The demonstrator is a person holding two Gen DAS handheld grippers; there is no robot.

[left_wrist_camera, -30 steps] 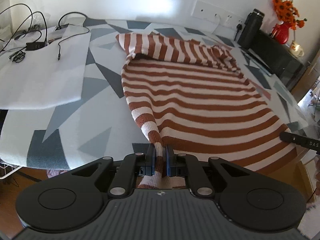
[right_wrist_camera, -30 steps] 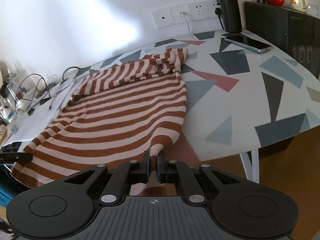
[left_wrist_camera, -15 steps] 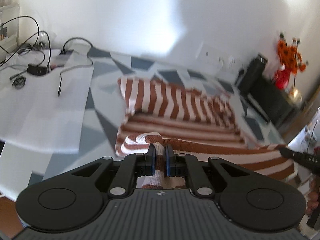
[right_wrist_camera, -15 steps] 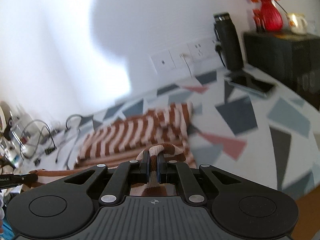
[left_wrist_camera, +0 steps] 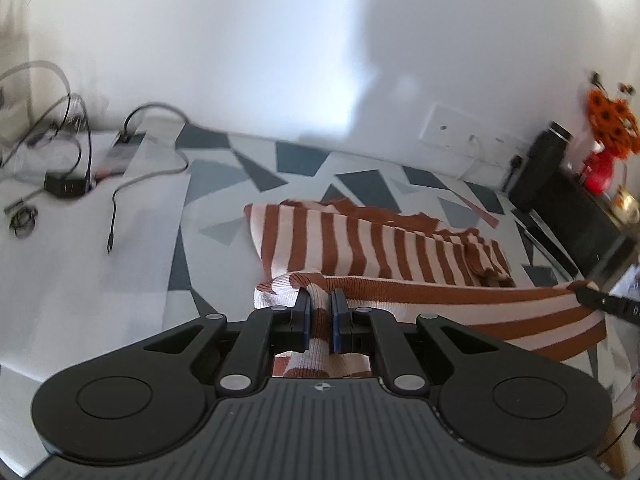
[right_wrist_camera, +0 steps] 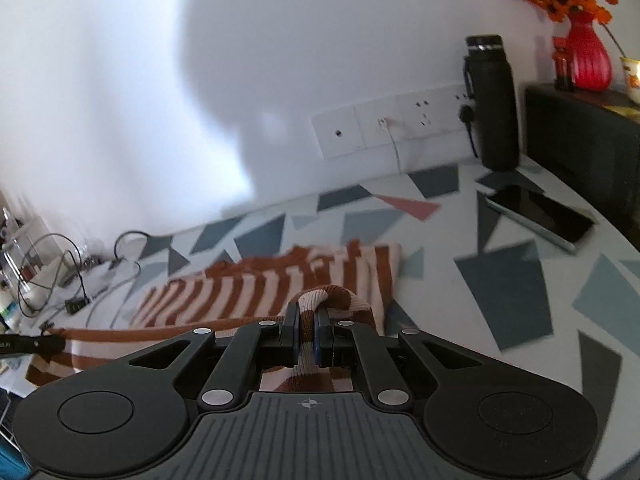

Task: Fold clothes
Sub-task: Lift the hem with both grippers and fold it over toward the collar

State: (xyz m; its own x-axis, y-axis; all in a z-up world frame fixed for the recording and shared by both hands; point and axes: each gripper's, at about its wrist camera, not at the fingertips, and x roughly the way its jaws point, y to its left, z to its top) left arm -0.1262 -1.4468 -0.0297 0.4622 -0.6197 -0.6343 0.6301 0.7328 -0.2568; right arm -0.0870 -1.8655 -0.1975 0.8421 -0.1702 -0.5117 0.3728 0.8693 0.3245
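Both pairs of jaws were clamped on knit: the left gripper (left_wrist_camera: 320, 312) pinched one corner of the striped sweater (left_wrist_camera: 380, 252) between its blue pads, and the right gripper (right_wrist_camera: 306, 328) pinched the other, cloth bulging over the fingertips in each view. Between the two grips the hem ran taut and lifted — a brown band stretched across, above the part lying on the table (right_wrist_camera: 520, 292). That far part lay flat, stripes running toward the wall, its bunched edge near the sockets (right_wrist_camera: 384, 128). A phone (right_wrist_camera: 540, 216) and a dark bottle (right_wrist_camera: 494, 100) stood well apart from the sweater; cables (left_wrist_camera: 80, 176) lay off to the left.
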